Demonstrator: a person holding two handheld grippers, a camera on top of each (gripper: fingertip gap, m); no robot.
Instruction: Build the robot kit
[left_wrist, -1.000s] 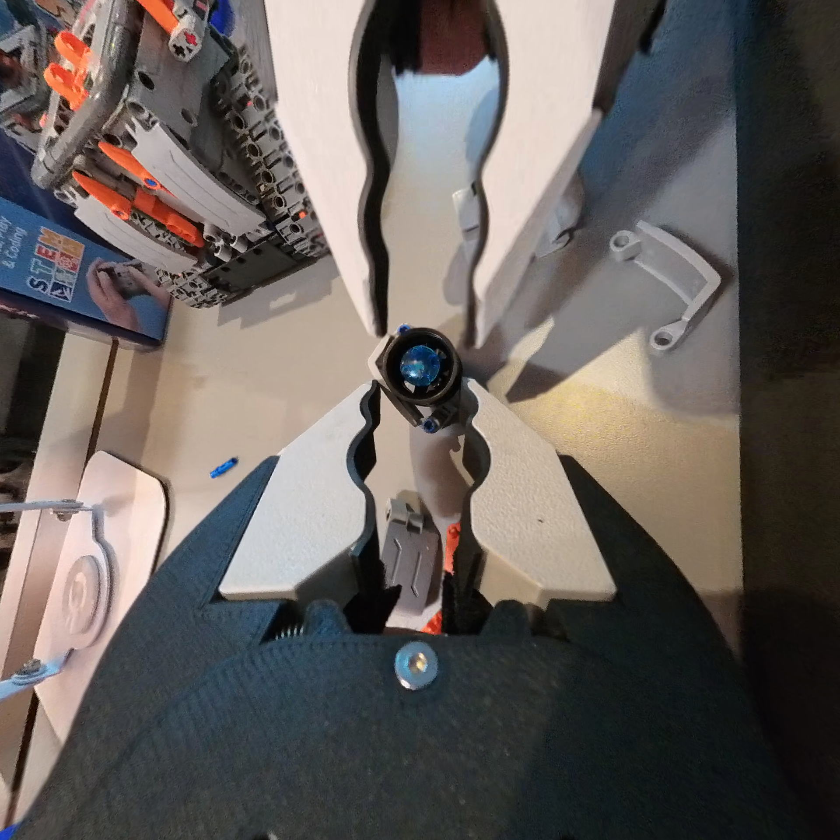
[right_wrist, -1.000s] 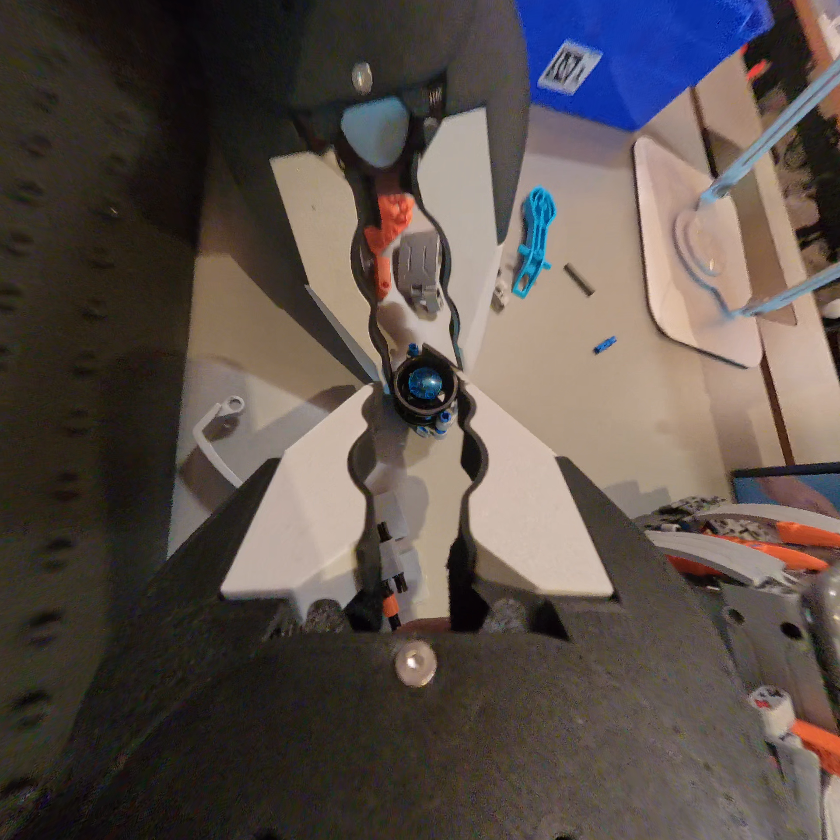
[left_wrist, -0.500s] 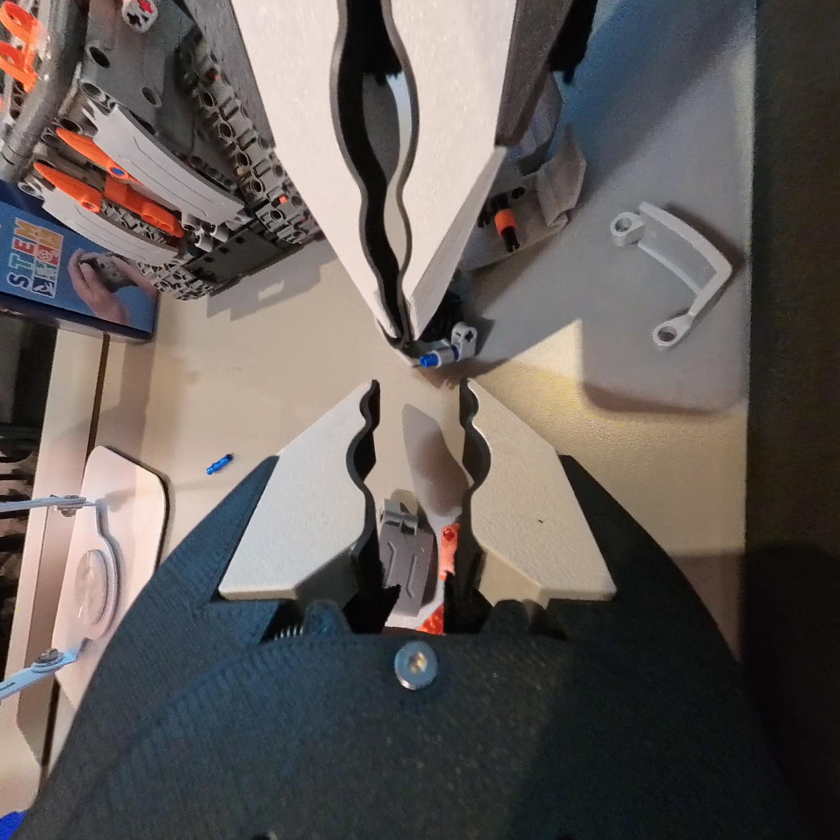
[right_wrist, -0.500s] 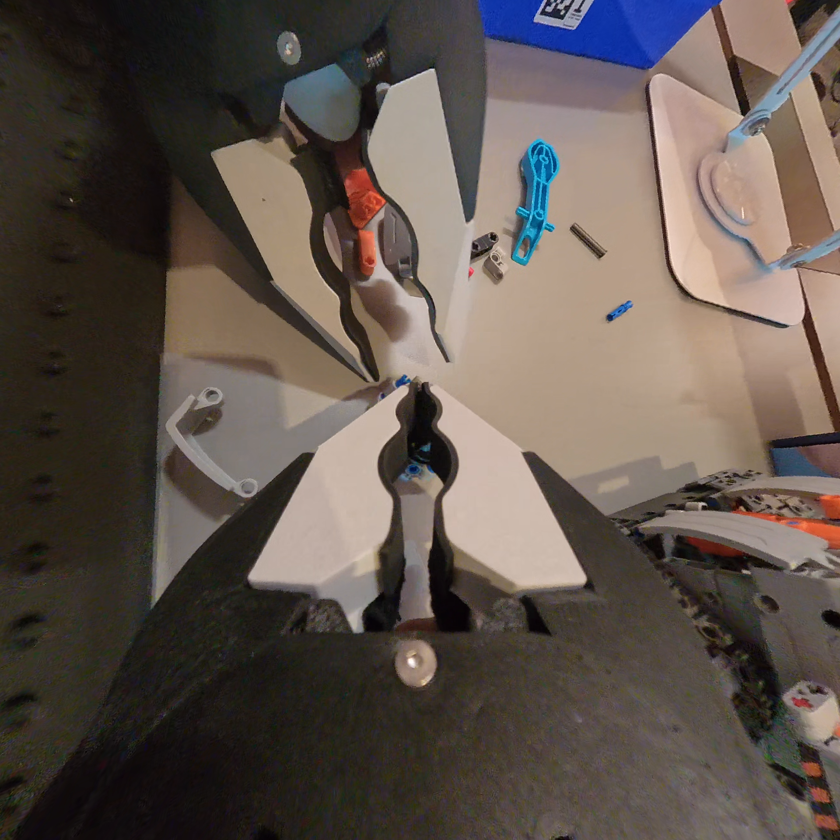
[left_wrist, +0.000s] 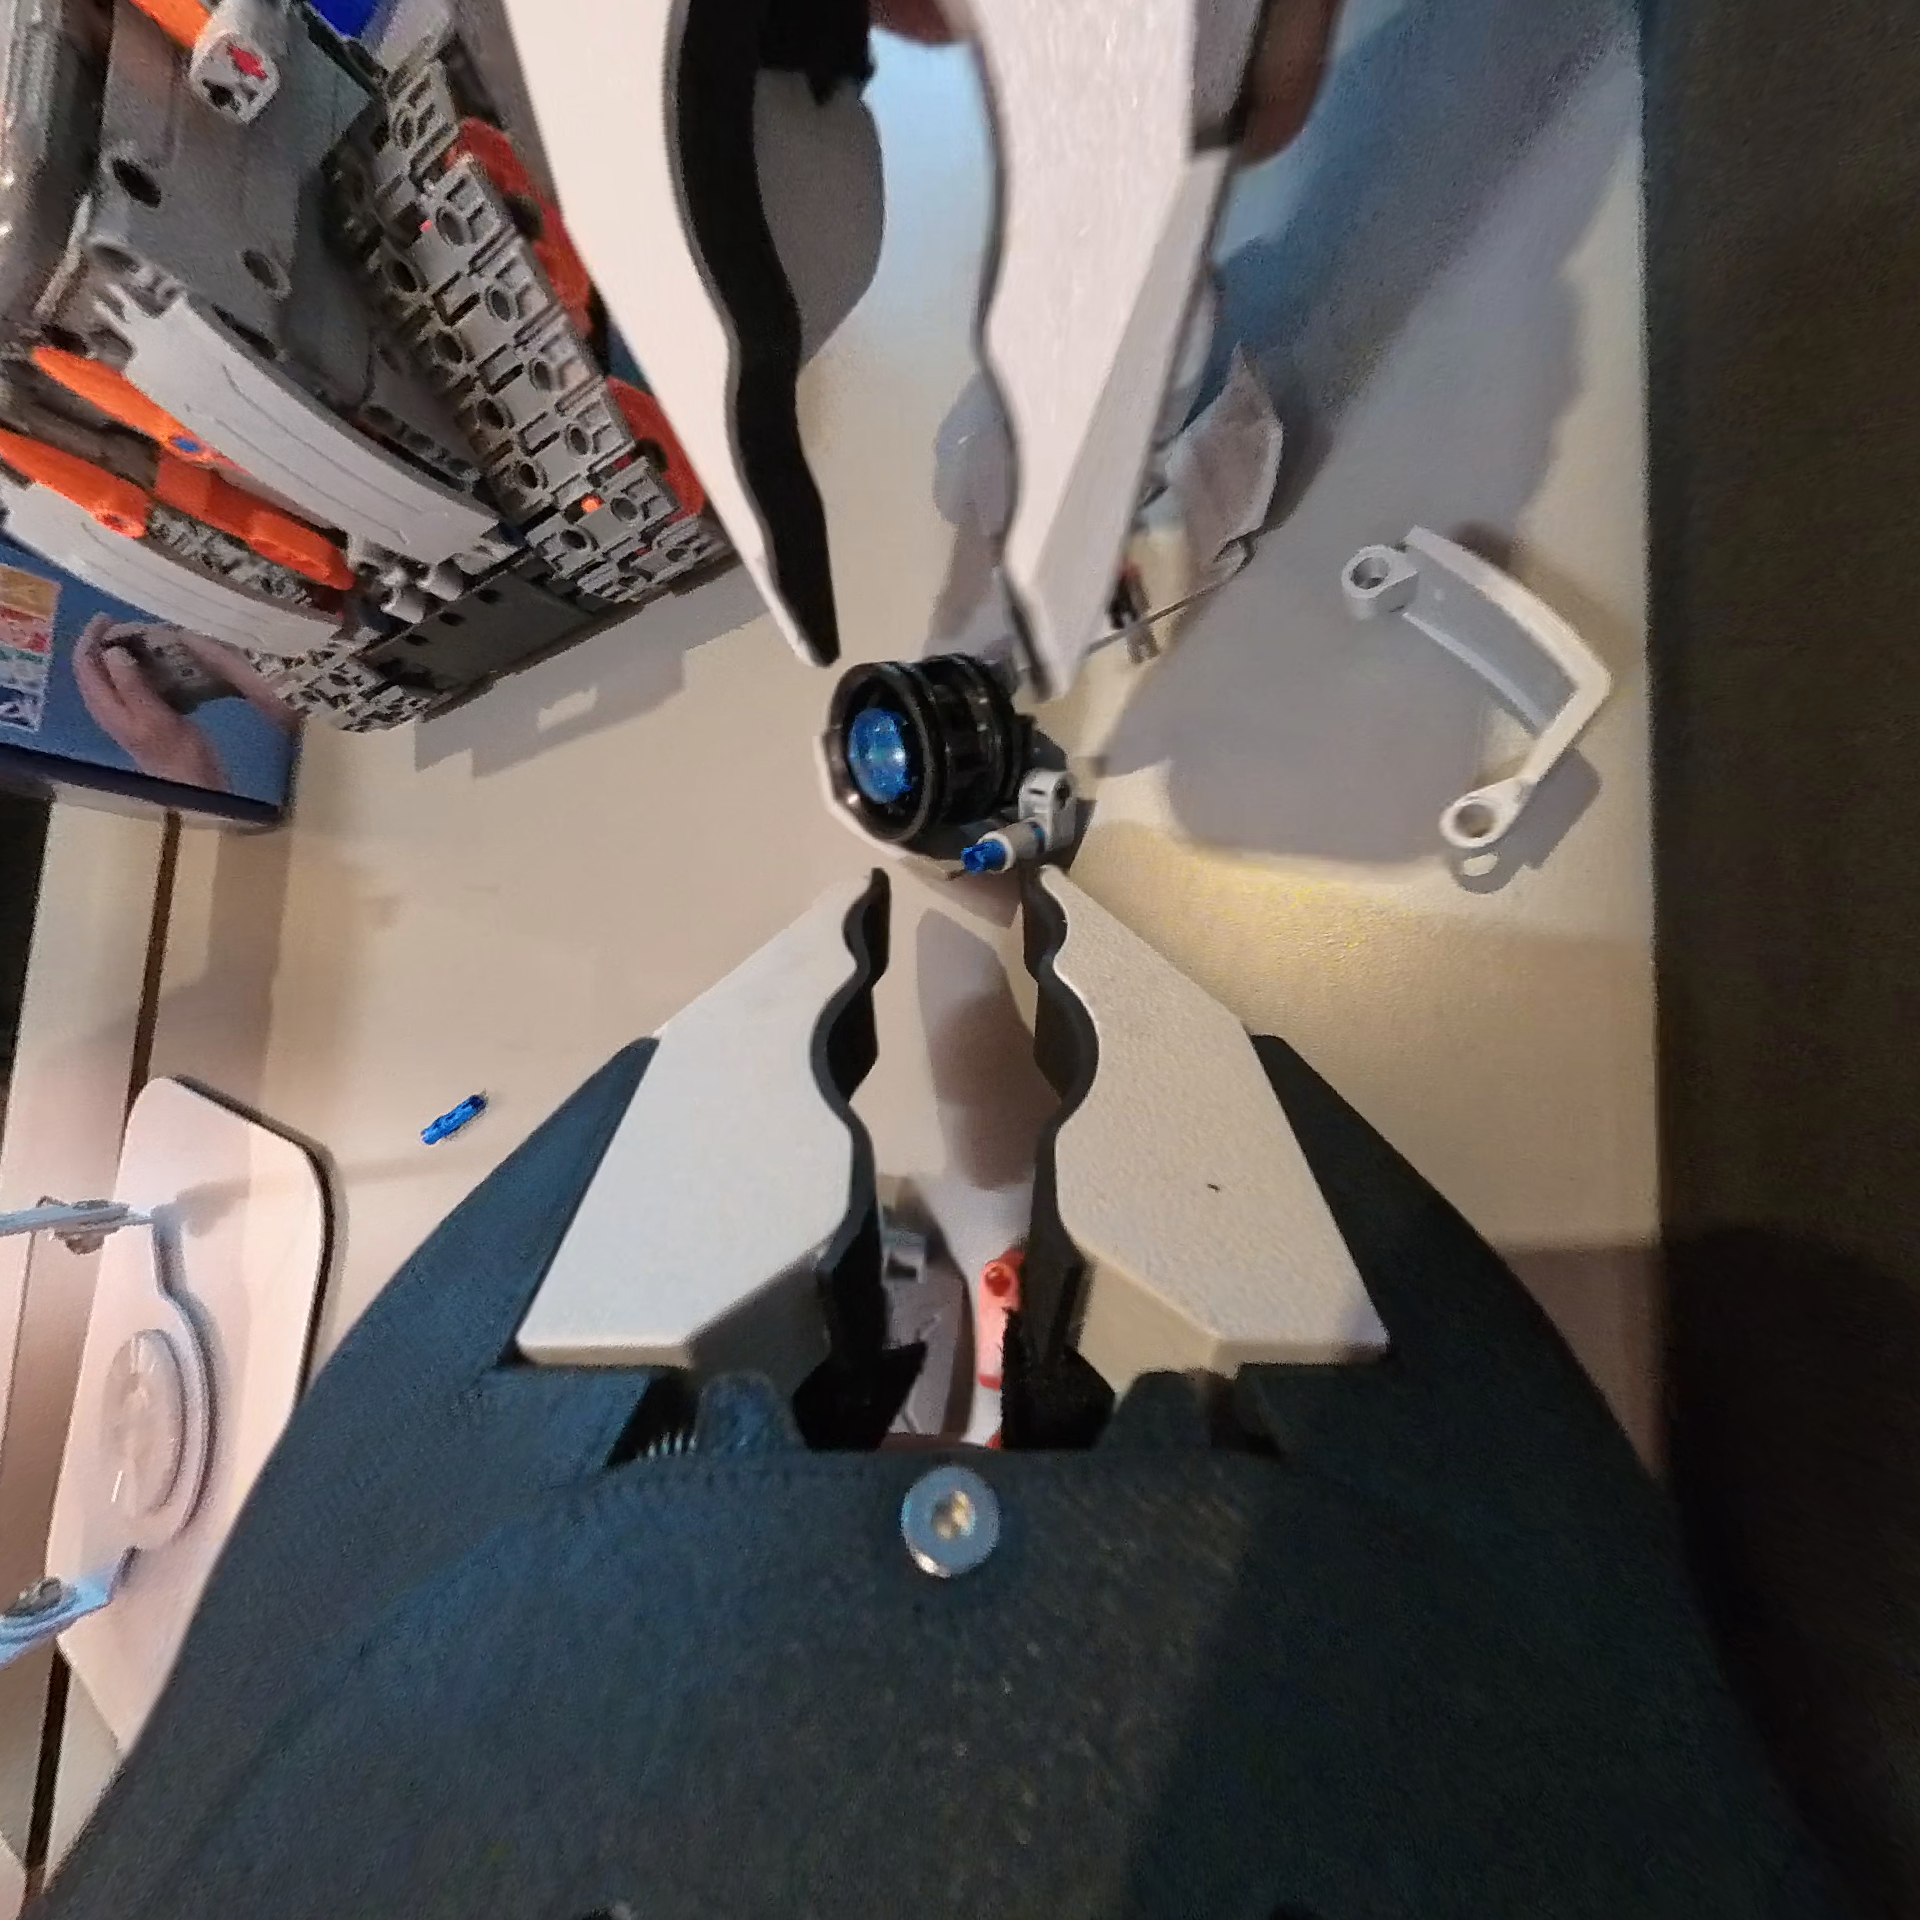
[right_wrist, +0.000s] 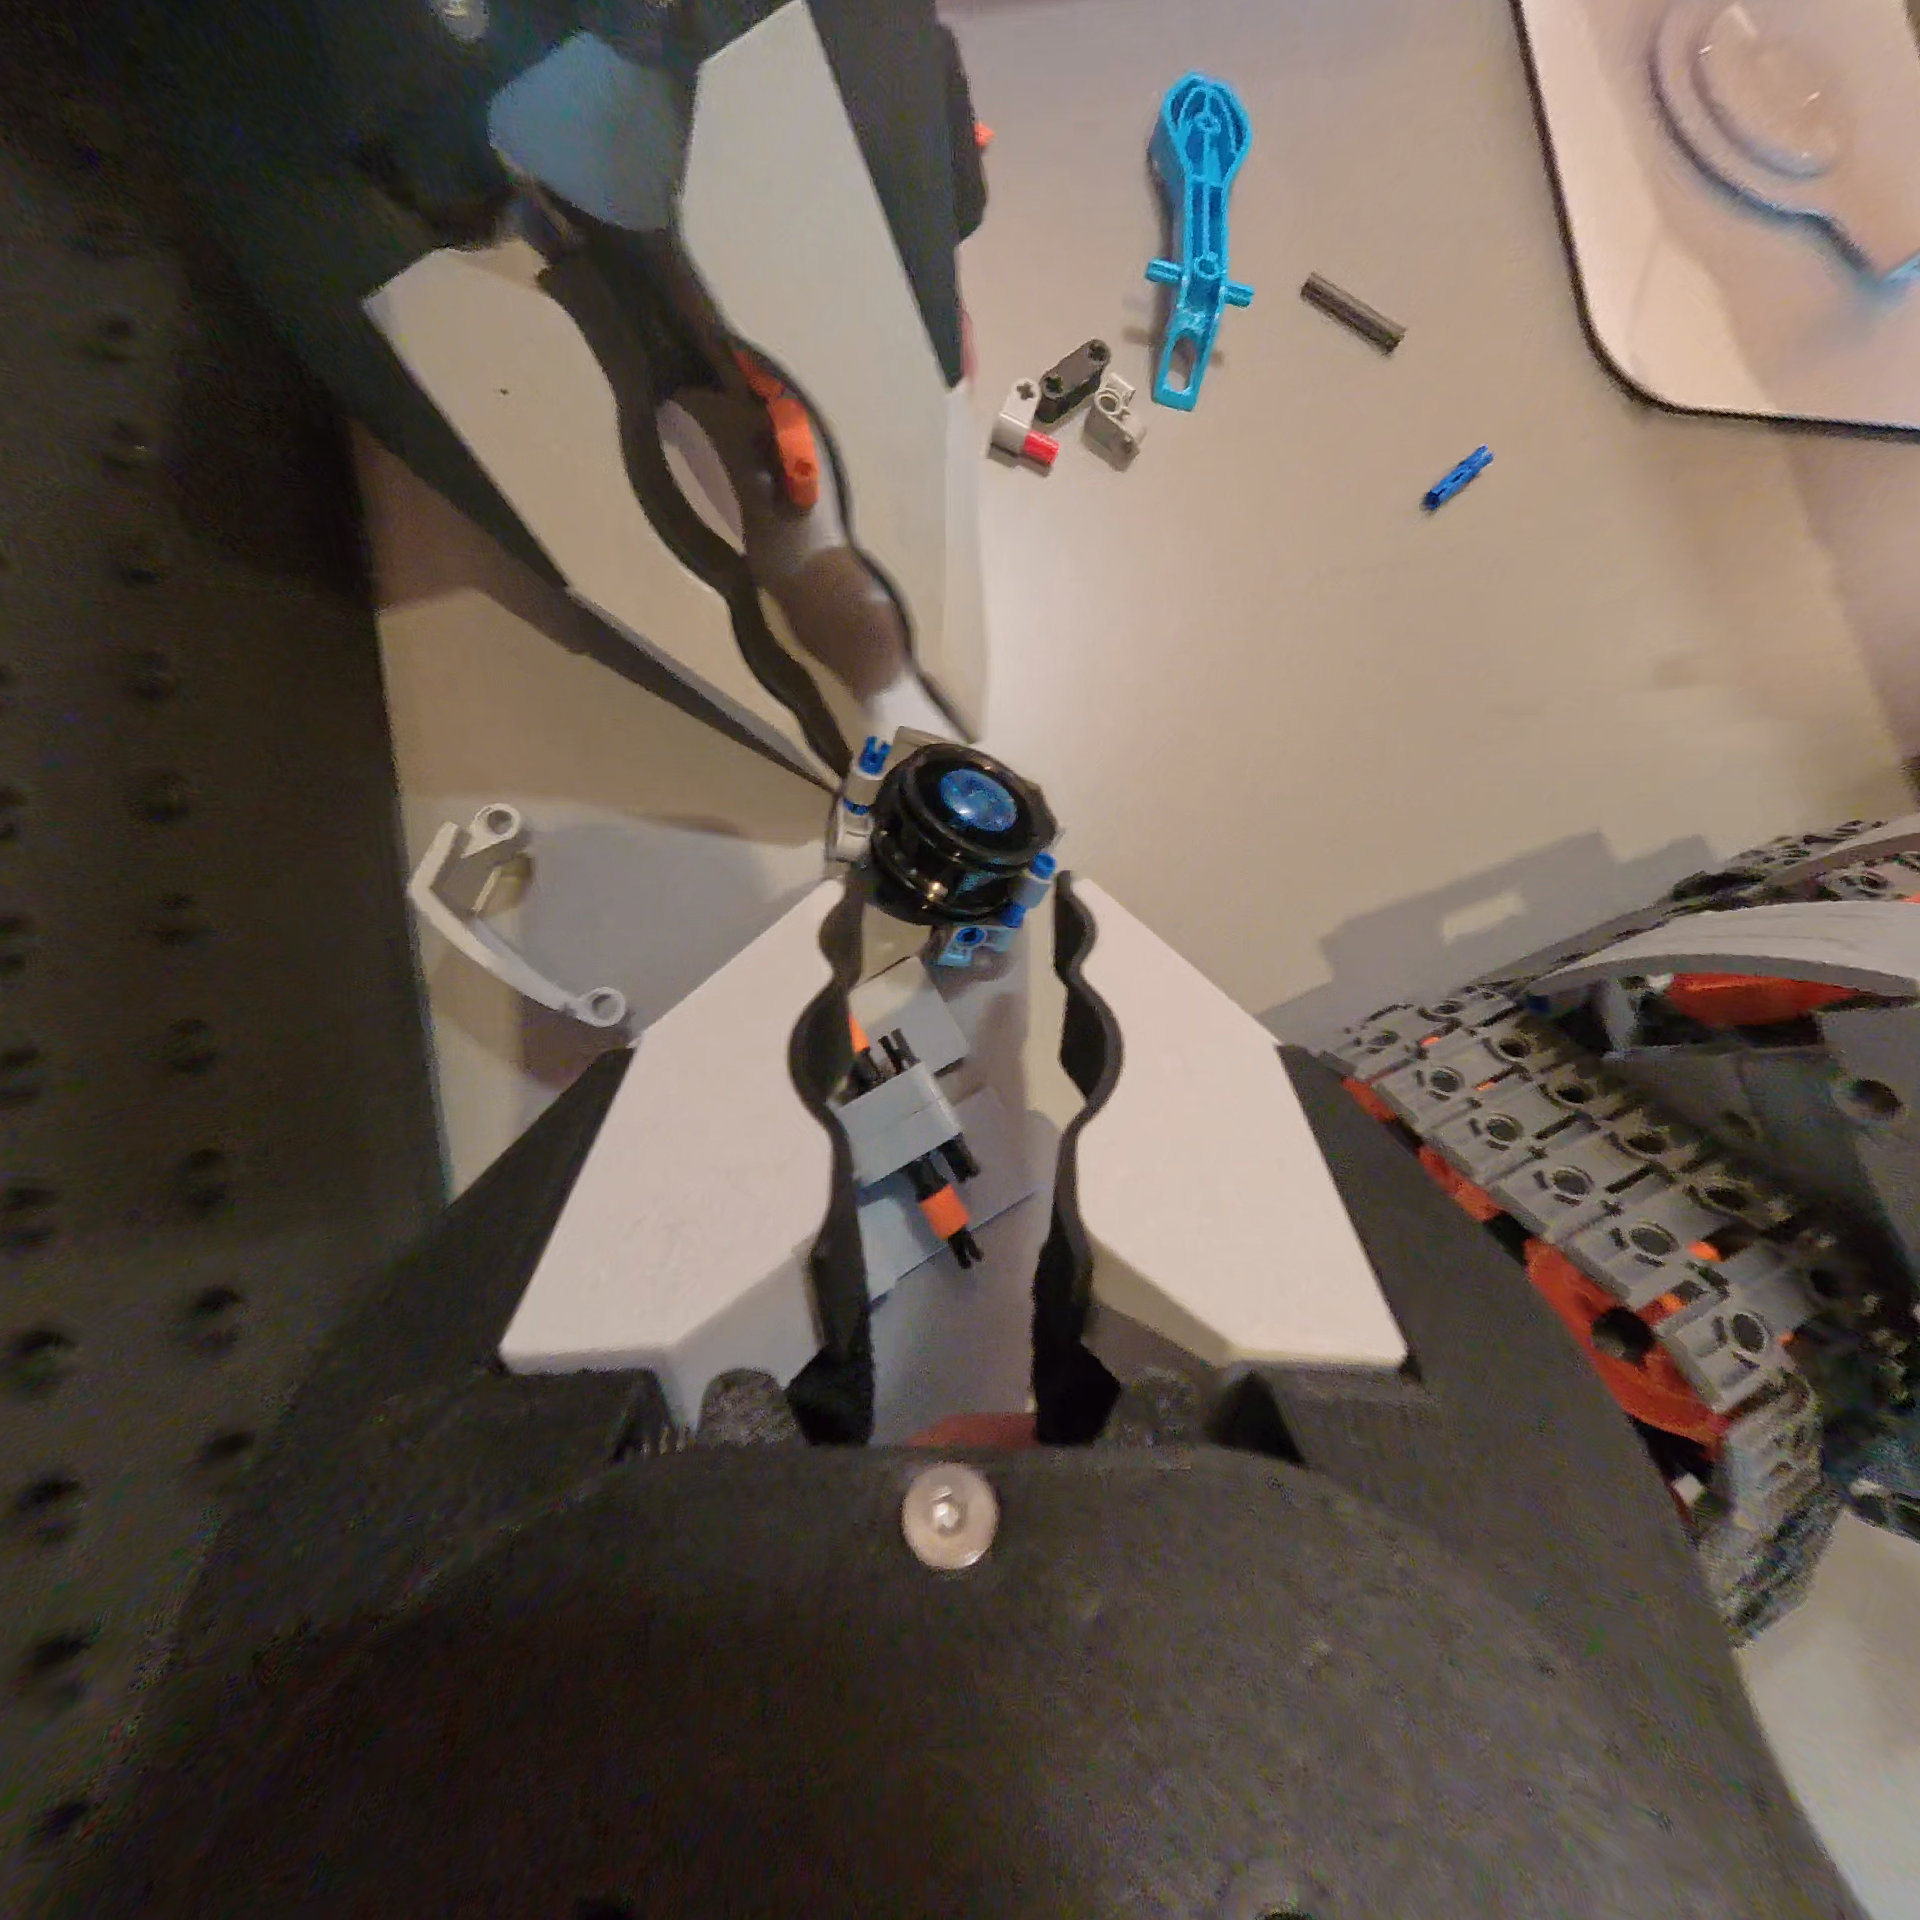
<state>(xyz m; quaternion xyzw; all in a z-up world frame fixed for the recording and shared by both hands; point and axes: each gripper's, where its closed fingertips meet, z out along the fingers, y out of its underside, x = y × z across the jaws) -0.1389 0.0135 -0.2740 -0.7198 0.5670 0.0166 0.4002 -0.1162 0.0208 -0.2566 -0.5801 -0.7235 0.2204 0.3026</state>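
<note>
Facing each other tip to tip over a pale table (left_wrist: 644, 831), the two grippers have a small black wheel piece (left_wrist: 920, 750) with a blue centre between them. The left gripper (left_wrist: 956, 894) has its jaws parted, with a clear gap between the wavy inner edges; the wheel piece sits just beyond its fingertips, and whether they touch it cannot be told. In the right wrist view the same wheel piece (right_wrist: 958, 831) lies at the tips of the right gripper (right_wrist: 951, 904), whose jaws are also spread apart. The piece carries small blue pins and a light grey connector on its side, and one fingertip of each gripper appears close against it; no firm clamp is visible.

A curved light grey panel (left_wrist: 1481, 665) lies flat on the table off to the side, well apart from the grippers. A large grey and orange brick model (left_wrist: 312, 395) stands near the table's edge, beside a blue box (left_wrist: 145, 696). A loose blue pin (left_wrist: 454, 1118) lies on the table near a pale flat board (left_wrist: 208, 1299). From the right wrist view, a bright blue lever-shaped part (right_wrist: 1195, 239), a short dark rod (right_wrist: 1351, 312) and a few small grey and black connectors (right_wrist: 1070, 410) lie scattered farther off. Small grey and orange brick parts (right_wrist: 904, 1132) show under the right gripper's jaws.
</note>
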